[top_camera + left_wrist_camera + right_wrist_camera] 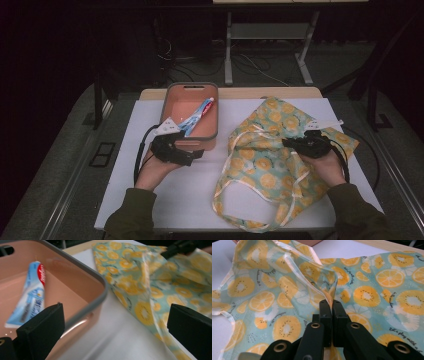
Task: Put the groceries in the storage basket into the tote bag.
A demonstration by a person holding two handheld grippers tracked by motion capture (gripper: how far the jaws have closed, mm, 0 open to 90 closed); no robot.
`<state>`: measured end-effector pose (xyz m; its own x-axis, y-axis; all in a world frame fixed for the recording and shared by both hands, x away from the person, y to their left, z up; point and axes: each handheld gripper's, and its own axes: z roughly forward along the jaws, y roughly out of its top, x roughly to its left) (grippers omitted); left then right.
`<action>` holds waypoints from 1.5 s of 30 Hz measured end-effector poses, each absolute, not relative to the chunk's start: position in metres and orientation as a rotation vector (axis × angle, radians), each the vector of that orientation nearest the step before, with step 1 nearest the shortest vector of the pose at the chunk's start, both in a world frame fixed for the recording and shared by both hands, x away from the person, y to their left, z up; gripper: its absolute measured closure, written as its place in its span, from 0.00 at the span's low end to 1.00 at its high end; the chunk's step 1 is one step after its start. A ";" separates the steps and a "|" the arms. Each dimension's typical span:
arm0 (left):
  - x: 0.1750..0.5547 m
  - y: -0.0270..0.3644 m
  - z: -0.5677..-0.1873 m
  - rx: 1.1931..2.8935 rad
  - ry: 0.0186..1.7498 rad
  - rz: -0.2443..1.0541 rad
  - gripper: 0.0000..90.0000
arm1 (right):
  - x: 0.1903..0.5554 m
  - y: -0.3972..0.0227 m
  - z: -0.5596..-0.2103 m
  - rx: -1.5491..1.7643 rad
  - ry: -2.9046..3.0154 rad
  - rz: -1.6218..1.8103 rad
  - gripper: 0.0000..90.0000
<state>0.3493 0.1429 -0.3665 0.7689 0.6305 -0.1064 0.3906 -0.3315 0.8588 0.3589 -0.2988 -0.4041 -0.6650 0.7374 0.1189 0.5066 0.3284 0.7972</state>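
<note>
Right hand-held gripper [329, 305] was clamped tight, jaws pressed together on a raised fold of the fruit-print cloth bag [287, 297]; the fold stood up just ahead of the jaw tips. In the high view this hand-held gripper [290, 144] sat over the bag's [260, 165] right half, held by the right hand [327, 167]. Bag spread out around and under it on the white counter [195, 195], cream handles [235, 200] looping back toward the person.

Left hand-held gripper [112, 322] was wide open, nothing between the jaws, holding nothing. In the high view it [197, 154] hovered at the near wall of the pink bin [197, 142], held by the left hand [157, 167]. Ahead of its left jaw lay the bin's grey rim [100, 282]; inside the bin, a toothpaste tube [31, 293] lay flat on the floor of it, aslant. Ahead of its right jaw, the bag's edge lay on the counter, just beside the bin. Whether bin and bag touched, couldn't tell.
</note>
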 end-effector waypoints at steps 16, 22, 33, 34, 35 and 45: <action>0.415 0.130 -0.343 1.988 0.836 0.361 0.07 | 0.359 -0.301 -0.404 1.124 2.329 1.264 0.98; 0.438 0.128 -0.347 1.991 0.874 0.403 0.15 | 0.359 -0.300 -0.404 1.119 2.338 1.268 0.98; 0.488 0.123 -0.362 2.074 0.976 0.441 0.29 | 0.358 -0.300 -0.404 1.112 2.348 1.281 0.98; 0.491 0.122 -0.364 2.079 0.978 0.431 0.30 | 0.358 -0.301 -0.404 1.111 2.346 1.282 0.98; 0.493 0.122 -0.366 2.087 0.981 0.429 0.31 | 0.358 -0.301 -0.404 1.113 2.346 1.285 0.98; 0.509 0.113 -0.401 2.211 1.078 0.393 0.31 | 0.357 -0.302 -0.404 1.113 2.346 1.290 0.98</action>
